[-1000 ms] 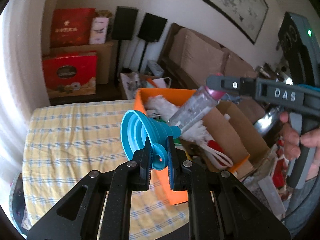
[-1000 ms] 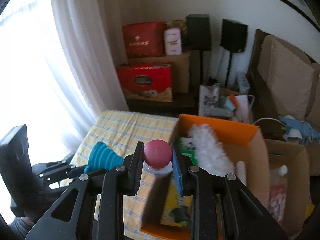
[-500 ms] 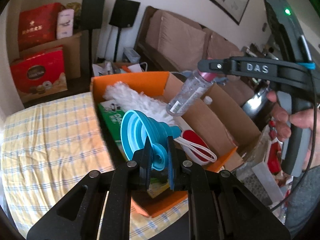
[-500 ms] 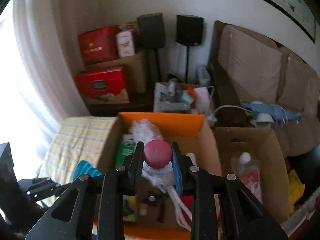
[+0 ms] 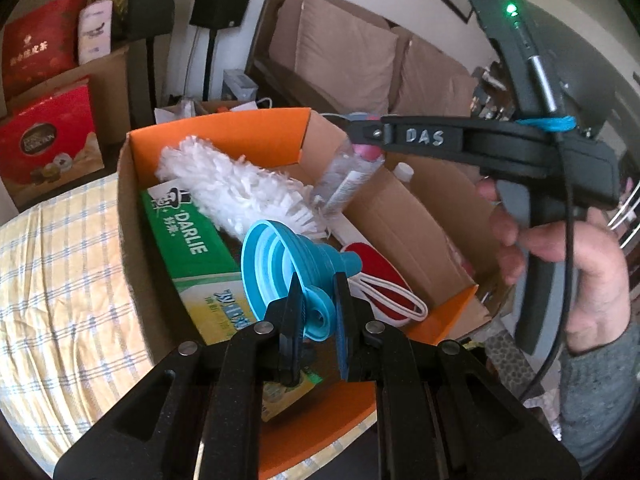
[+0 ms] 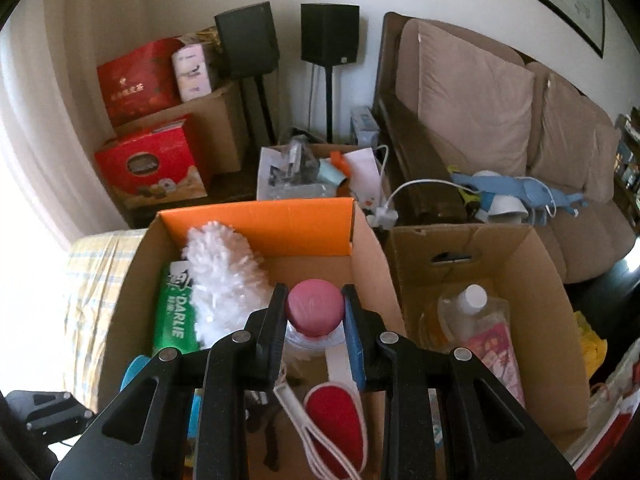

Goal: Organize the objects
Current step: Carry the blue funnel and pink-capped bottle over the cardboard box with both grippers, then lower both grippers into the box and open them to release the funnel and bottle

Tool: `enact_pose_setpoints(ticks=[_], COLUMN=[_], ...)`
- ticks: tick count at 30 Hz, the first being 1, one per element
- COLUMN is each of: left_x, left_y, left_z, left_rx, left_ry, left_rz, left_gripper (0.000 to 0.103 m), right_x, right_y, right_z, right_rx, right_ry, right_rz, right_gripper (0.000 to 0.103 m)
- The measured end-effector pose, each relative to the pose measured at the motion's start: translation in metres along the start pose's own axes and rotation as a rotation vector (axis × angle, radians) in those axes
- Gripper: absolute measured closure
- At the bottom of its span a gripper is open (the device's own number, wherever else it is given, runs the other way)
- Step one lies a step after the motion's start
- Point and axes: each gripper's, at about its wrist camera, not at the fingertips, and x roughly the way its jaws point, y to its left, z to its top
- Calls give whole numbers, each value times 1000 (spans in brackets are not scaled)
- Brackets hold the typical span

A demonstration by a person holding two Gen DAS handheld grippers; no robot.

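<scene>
Lettering "DAS" in white on the right gripper [image 5: 362, 136] arm, left view. "DARLIE" on the green box [image 5: 188, 246] lying in the orange box [image 5: 224, 136], under the white duster [image 5: 236, 192]. Left gripper [image 5: 316, 308] pinches the blue funnel [image 5: 288, 256] by its ring tab, over the orange box's near half. Right gripper [image 6: 314, 316] is clamped on the pink cap of a clear bottle [image 6: 314, 310], bottle hanging tilted over the box's far right part, above the red brush [image 6: 338, 420]. Second cardboard box [image 6: 460, 240] just right, touching wall to wall; inside, a white-capped jug [image 6: 472, 300]. Checked cloth [image 5: 60, 280] lies bare left of the orange box.
</scene>
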Motion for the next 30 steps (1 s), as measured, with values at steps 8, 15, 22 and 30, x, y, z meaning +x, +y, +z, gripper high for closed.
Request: enact_pose_setpoints(ticks=[8, 15, 22, 30], left_x=[11, 21, 28, 12], left_y=[-3, -10, -12, -6], left_z=[-1, -4, -6, -5], left_rx=[0, 7, 3, -29], left_ry=[21, 48, 71, 38], left_rz=[-5, -17, -22, -11], left_gripper=[91, 91, 90, 77], right_x=[7, 8, 3, -20], right_y=[9, 6, 1, -5], right_z=[-27, -44, -56, -60], right_rx=[-68, -96, -91, -46], right_ry=[13, 61, 159, 115], right_rz=[35, 54, 36, 34], right_gripper=[77, 77, 74, 56])
